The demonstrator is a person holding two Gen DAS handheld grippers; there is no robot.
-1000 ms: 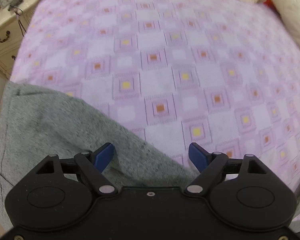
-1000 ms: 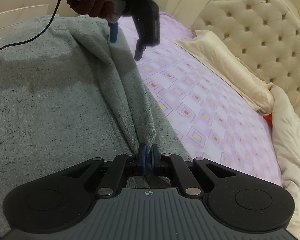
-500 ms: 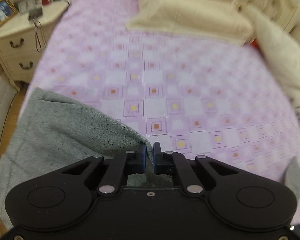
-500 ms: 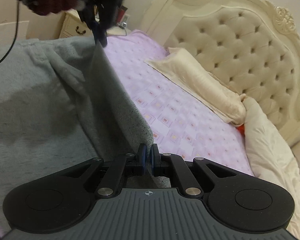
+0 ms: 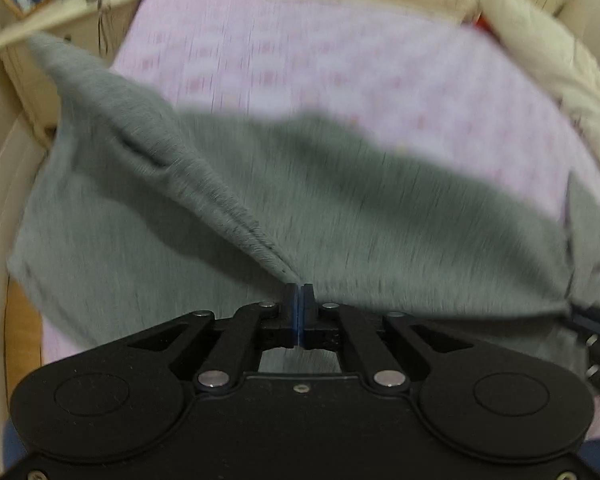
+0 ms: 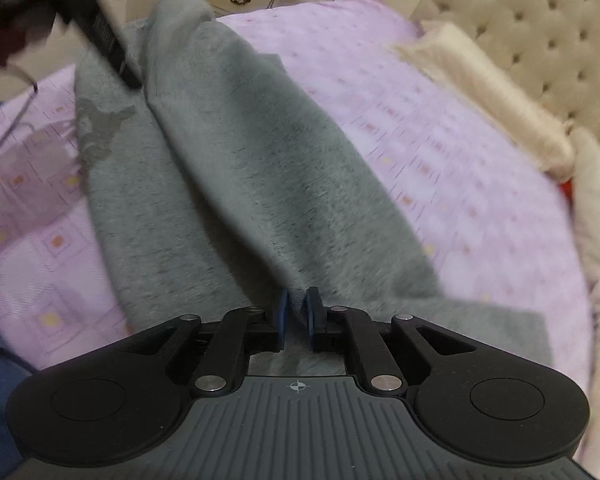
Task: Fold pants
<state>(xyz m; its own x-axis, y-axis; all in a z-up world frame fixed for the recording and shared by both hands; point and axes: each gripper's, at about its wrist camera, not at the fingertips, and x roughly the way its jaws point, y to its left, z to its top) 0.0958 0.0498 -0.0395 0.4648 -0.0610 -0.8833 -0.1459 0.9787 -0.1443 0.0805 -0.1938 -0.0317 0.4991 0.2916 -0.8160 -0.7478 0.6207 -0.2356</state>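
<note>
The grey pants (image 5: 340, 208) lay spread across the lilac patterned bed (image 6: 440, 152), one layer lifted into a taut ridge between the two claws. The left claw (image 5: 298, 304) was clenched on a fold of the fabric, its blue pads pressed together with cloth pinched at their tips. The right claw (image 6: 296, 312) was easing apart, a narrow gap showing between its pads, with the pants' edge still running into that gap.
</note>
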